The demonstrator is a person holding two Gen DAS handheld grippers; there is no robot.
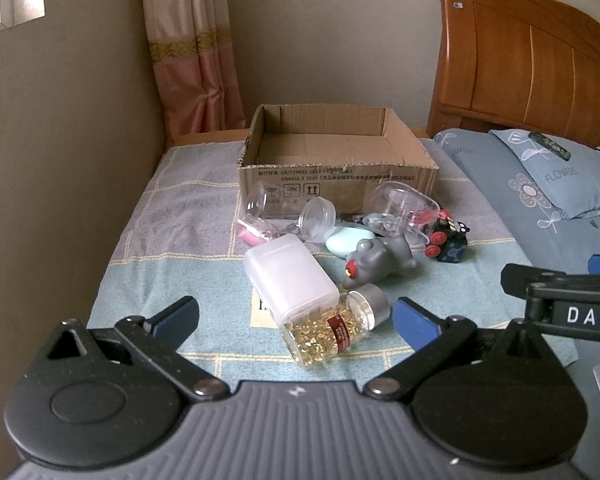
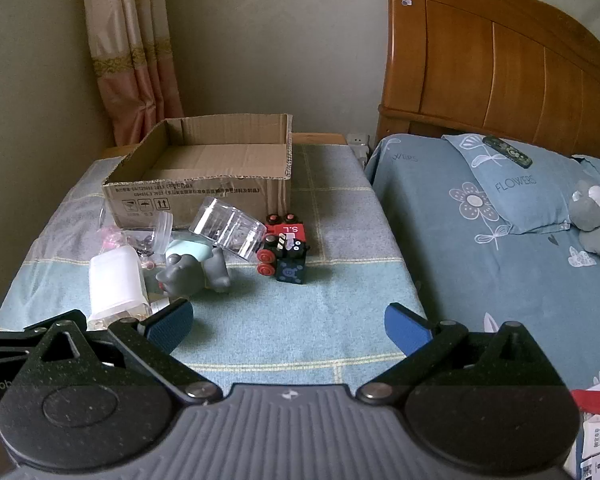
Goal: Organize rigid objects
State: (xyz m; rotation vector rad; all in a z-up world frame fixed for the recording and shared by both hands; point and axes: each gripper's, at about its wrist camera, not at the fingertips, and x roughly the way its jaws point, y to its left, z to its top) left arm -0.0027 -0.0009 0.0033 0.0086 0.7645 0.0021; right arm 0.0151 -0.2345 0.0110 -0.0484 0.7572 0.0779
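Pill bottle (image 1: 334, 330) lying on cloth (image 1: 180, 280), cap toward right, long axis crosswise, between spread left gripper (image 1: 296, 320) fingers, untouched. Right gripper (image 2: 288, 320) spread, empty. Box (image 1: 336, 184) behind.

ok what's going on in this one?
Nothing picked up yet. Both grippers, left and right, hover open over a pile of small items: pill bottle, white container, grey toy, toy train, clear jars. The cardboard box behind the pile looks empty.

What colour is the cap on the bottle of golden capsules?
Silver-grey cap; clearest in the left wrist view.
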